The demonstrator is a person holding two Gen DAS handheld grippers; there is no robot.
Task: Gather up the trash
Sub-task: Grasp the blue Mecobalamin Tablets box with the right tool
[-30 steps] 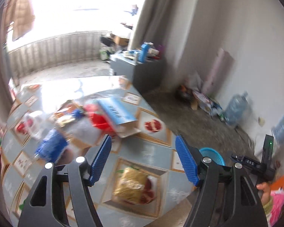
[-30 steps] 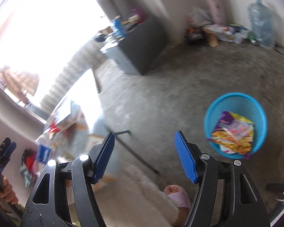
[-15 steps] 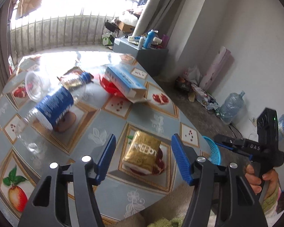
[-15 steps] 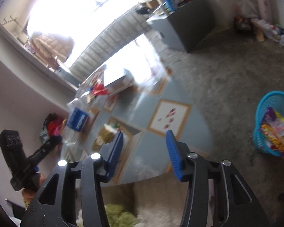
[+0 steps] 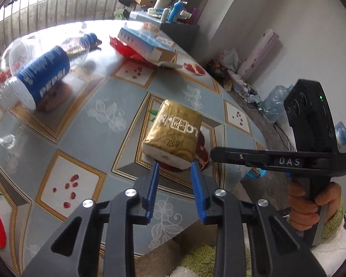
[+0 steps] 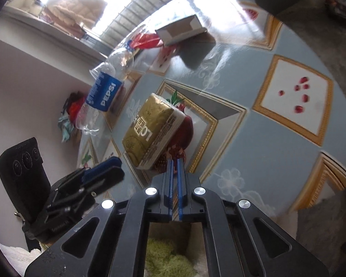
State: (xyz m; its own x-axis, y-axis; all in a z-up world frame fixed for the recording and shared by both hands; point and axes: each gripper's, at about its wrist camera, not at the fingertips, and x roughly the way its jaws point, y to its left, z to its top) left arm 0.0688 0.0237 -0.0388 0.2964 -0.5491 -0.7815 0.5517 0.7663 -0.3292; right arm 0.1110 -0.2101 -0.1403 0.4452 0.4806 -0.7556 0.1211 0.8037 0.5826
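A gold tissue pack lies on the patterned table, just ahead of my left gripper, which is open and empty with its tips at the pack's near end. The pack also shows in the right wrist view. My right gripper is shut and empty, close to the pack's near corner. It shows in the left wrist view at the right of the pack. An empty Pepsi bottle lies at the left, a blue box and red wrapper behind.
The table's round edge drops to a grey floor on the right. A grey cabinet with bottles stands behind the table. A water jug and clutter line the far wall. A sliver of blue basket shows below the right gripper.
Both grippers have moved in low over the table toward the gold pack. The right gripper has shut. The left gripper's jaws have narrowed but stay open.
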